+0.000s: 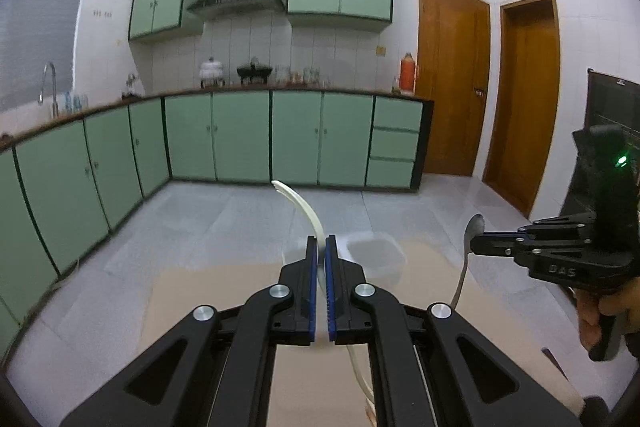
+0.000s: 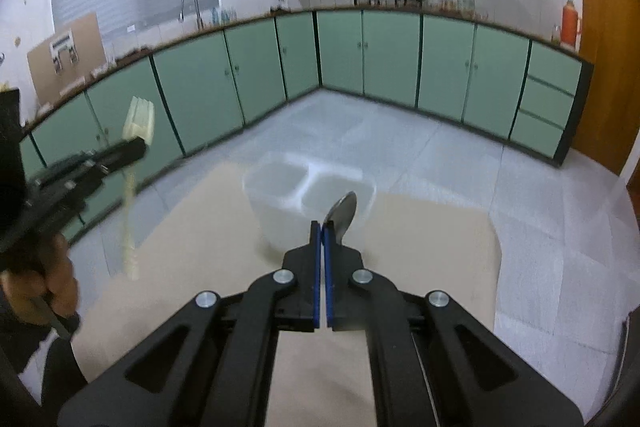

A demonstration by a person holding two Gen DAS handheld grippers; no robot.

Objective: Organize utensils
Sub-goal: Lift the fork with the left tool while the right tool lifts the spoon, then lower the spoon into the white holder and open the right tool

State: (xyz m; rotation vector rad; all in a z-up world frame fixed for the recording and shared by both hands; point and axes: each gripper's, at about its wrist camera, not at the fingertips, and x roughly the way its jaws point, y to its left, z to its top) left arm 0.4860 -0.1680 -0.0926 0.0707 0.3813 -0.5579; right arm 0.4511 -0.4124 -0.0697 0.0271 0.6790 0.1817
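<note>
Both tools are loaded and held up over the beige table (image 2: pixel 420 247). The left gripper (image 1: pixel 321 247) is clamped on a cream spatula (image 1: pixel 304 207), the right gripper (image 2: pixel 322 231) on a metal spoon (image 2: pixel 343 213). The clear two-compartment bin (image 2: pixel 276 187) sits at the table's far edge — a clumsy drop could nudge it off, or land the spoon in the wrong side.

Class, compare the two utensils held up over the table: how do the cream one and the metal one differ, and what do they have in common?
Material: the cream spatula looks plastic; the spoon is shiny metal.
Head: the spatula's is flat, broad and ridged; the spoon's is a rounded bowl.
Holder: the left claw grips the spatula; the right claw grips the spoon.
Shared: both are clamped mid-handle, heads up, off the table, near the clear two-compartment container.
</note>
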